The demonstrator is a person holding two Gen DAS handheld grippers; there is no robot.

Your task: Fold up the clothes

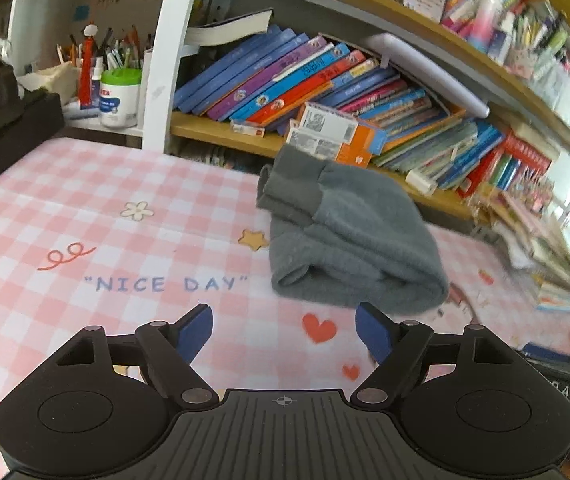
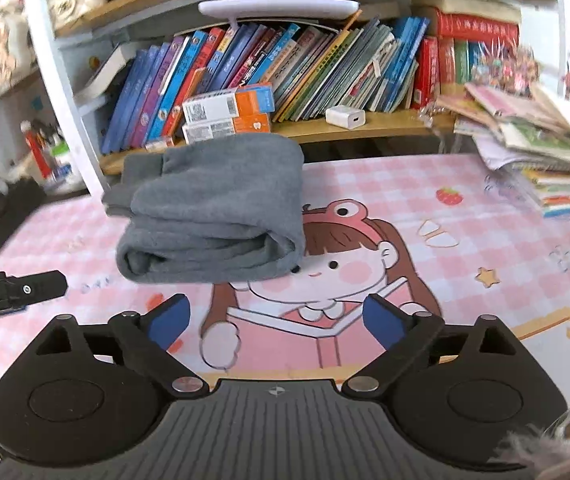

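left wrist: folded grey garment (image 1: pixel 349 240) apparently near mat's (image 1: pixel 85 200) far edge.

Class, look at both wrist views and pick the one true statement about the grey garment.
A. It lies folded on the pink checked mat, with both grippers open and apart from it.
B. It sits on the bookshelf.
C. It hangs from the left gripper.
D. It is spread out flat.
A: the grey garment lies folded in a bundle on the pink checked mat, and the left gripper and right gripper stand open, holding nothing.
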